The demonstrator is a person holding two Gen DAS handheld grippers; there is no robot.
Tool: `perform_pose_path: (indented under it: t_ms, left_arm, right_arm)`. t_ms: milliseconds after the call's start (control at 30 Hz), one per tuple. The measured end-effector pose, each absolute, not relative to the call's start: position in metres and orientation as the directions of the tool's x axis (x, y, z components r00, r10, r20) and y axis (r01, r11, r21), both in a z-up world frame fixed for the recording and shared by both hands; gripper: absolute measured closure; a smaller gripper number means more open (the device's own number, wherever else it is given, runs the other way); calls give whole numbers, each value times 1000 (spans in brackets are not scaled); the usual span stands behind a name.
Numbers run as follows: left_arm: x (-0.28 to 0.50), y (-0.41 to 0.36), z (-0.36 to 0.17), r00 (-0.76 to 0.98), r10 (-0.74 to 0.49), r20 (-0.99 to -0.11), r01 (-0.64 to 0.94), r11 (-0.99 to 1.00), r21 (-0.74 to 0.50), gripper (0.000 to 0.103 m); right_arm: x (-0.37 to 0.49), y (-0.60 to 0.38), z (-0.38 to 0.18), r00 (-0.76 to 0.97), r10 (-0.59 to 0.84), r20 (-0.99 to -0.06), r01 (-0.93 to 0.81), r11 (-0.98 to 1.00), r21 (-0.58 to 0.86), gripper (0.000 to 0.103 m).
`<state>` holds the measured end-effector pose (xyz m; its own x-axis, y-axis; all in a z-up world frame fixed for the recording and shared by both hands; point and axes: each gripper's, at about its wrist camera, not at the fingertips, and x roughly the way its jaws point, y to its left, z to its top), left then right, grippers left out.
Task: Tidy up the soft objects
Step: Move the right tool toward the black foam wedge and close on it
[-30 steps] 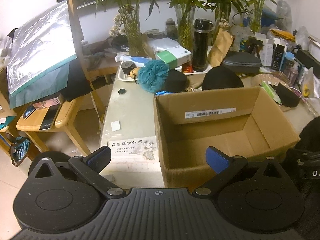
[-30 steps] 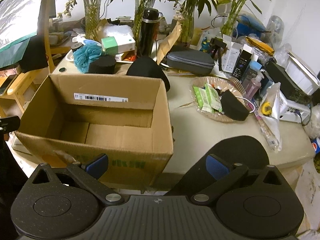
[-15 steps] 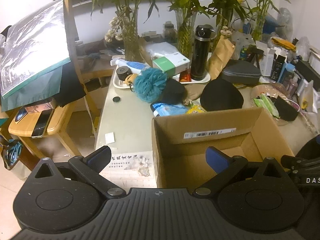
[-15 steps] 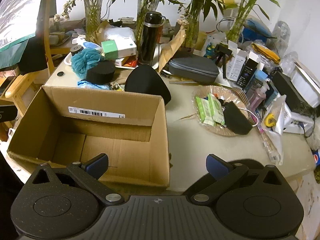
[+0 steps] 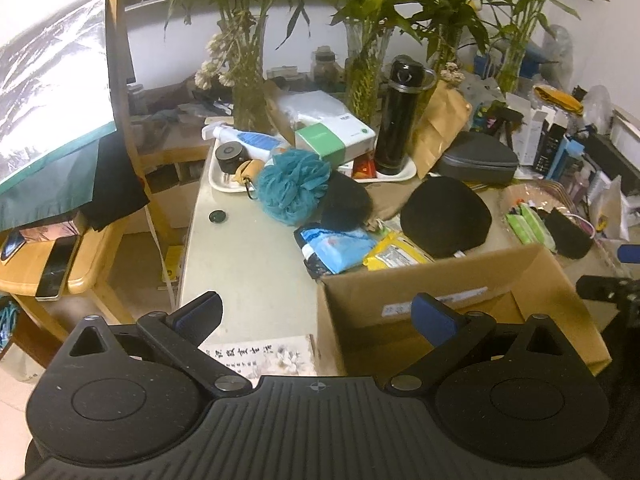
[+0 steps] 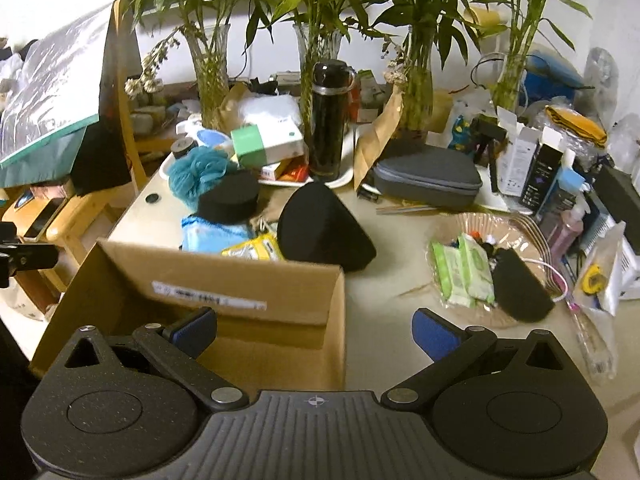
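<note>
An open cardboard box (image 5: 520, 268) (image 6: 224, 272) stands at the table's near edge. Behind it lie a teal bath pouf (image 5: 294, 186) (image 6: 196, 172), a black round sponge (image 5: 346, 204) (image 6: 228, 202), a blue soft pack (image 5: 340, 246) (image 6: 212, 234), a yellow pack (image 5: 394, 254) (image 6: 256, 248) and a black triangular cushion (image 5: 446, 216) (image 6: 320, 228). My left gripper (image 5: 316, 312) is open and empty above the box's left wall. My right gripper (image 6: 314, 330) is open and empty above the box's right wall.
A shallow basket (image 6: 472, 220) holds green wipe packs (image 6: 460, 270) and a black pouch (image 6: 520, 292). A tray with a black flask (image 6: 328, 120), vases of bamboo, a grey case (image 6: 426, 178) and small boxes crowd the back. A wooden chair (image 5: 60, 248) stands left of the table.
Both grippers have risen and moved forward over the box. The blue and yellow packs behind the box have come into view.
</note>
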<state>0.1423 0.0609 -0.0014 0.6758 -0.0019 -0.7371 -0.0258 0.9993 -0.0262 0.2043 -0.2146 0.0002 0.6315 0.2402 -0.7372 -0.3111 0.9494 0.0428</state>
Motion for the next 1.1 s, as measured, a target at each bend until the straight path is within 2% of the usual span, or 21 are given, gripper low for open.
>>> perform_pose_path:
  t_ms: [167, 500, 900, 1100]
  left_arm:
    - [159, 76, -4, 685, -22, -729, -22, 998, -51, 0]
    - [210, 90, -15, 730, -11, -683, 7, 1000, -8, 0]
    - [241, 118, -53, 744, -5, -669, -52, 997, -65, 0]
    - [244, 126, -63, 750, 4, -661, -77, 994, -81, 0]
  right_arm:
    - [234, -229, -4, 635, 275, -722, -305, 948, 92, 0]
    - [300, -245, -23, 689, 247, -682, -295, 954, 47, 0]
    - [364, -243, -70, 626, 392, -674, -359, 912, 198, 0]
    - [383, -234, -87, 599, 421, -681, -432, 886, 167, 0]
